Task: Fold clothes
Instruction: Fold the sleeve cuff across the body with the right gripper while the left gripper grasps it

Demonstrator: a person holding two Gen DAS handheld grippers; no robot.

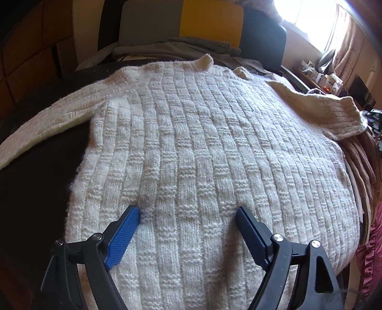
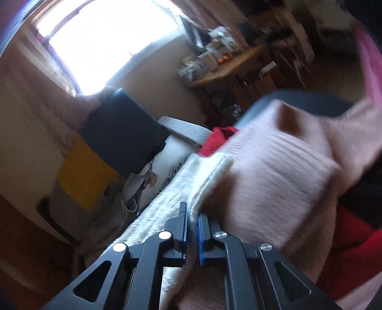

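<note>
Dark bedding [image 1: 35, 190] in a bright bedroom carries a cream knitted sweater [image 1: 203, 143], which lies flat and fills the centre of the left wrist view, with its neck at the top of the frame. One sleeve [image 1: 47, 119] runs to the left edge and the other sleeve [image 1: 334, 114] reaches to the upper right. At the bottom of this frame the left gripper [image 1: 188, 217] hangs over the lower part of the sweater with its blue pads far apart and nothing between them. In the right wrist view, which is blurred, the right gripper [image 2: 192, 217] has its jaws together, clamped on a thick cream edge of the sweater [image 2: 210, 176]. A pink knitted garment [image 2: 274, 171] lies just to the right of it, with red cloth [image 2: 214, 140] behind. A yellow and grey headboard [image 1: 181, 21] stands at the top, and a window [image 1: 310, 14] glares at the upper right.
</note>
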